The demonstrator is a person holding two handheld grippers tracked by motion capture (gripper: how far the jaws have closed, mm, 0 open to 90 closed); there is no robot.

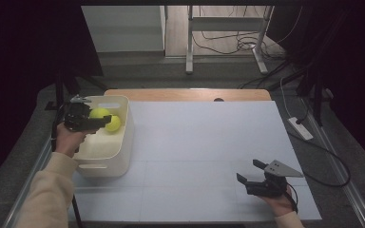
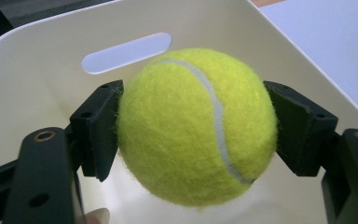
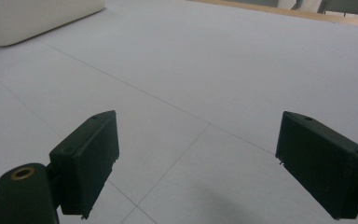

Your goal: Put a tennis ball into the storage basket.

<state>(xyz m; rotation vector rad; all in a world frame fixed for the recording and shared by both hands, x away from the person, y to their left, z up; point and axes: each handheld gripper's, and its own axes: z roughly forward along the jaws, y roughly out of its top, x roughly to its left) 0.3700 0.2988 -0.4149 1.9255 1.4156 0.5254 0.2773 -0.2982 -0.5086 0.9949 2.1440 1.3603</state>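
Closest to me, on the left, my left hand-held gripper (image 2: 193, 135) clenches a tennis ball (image 2: 196, 126) inside the white bin (image 1: 123, 137), beside another ball (image 1: 113, 123); my right hand-held gripper (image 1: 249, 173) rests released on the counter (image 1: 195, 142).

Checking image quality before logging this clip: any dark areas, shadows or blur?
High view: surroundings very dark, white table evenly lit. Left gripper view: fuzzy yellow tennis ball sharp, cream plastic bin softer behind. Right gripper view: faint shadow between the jaws, far edge blurred.
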